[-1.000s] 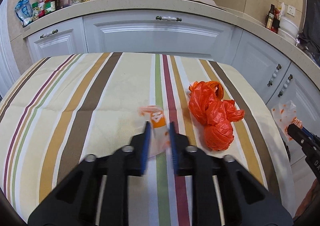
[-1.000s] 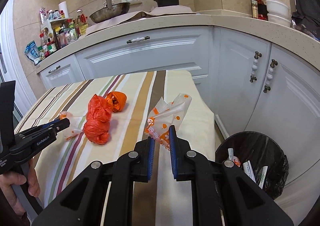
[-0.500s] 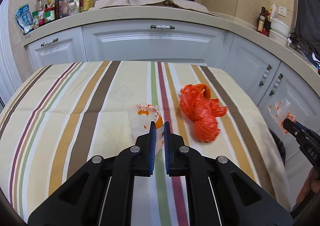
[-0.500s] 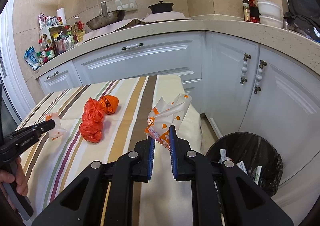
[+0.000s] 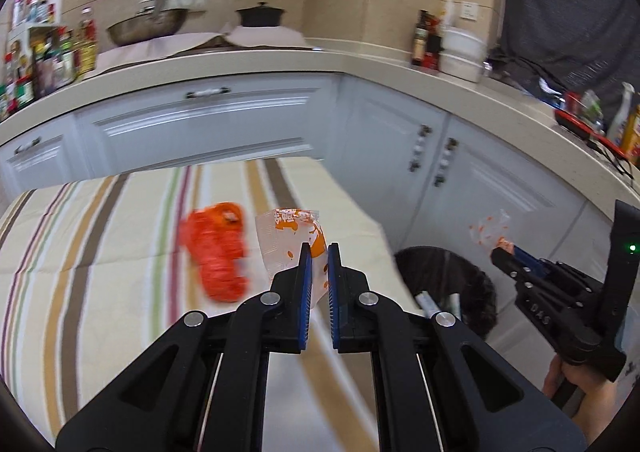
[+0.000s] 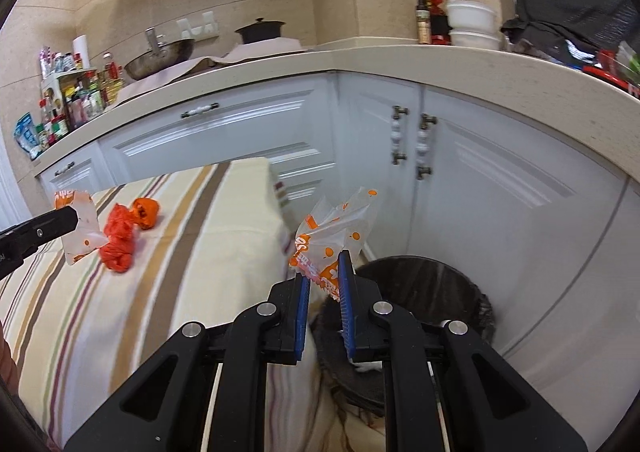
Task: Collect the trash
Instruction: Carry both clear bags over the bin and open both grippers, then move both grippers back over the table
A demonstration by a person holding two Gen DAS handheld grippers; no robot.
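The left claw [image 5: 318, 252] is clamping a clear wrapper [image 5: 290, 240] printed in orange, holding it above the striped counter [image 5: 100, 272] near the crumpled orange bag [image 5: 218, 252]. The right claw [image 6: 324, 272] is pinching a second wrapper [image 6: 336, 236] above the black bin [image 6: 432, 292].

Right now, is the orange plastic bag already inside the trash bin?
No, the orange plastic bag lies on the striped table, apart from the trash bin.

One clear wrapper [image 5: 290, 240] with orange print is hanging above the counter [image 5: 100, 252]; another wrapper [image 6: 336, 240] is hanging over the bin [image 6: 448, 280]; an orange bag [image 5: 218, 252] is lying crumpled.
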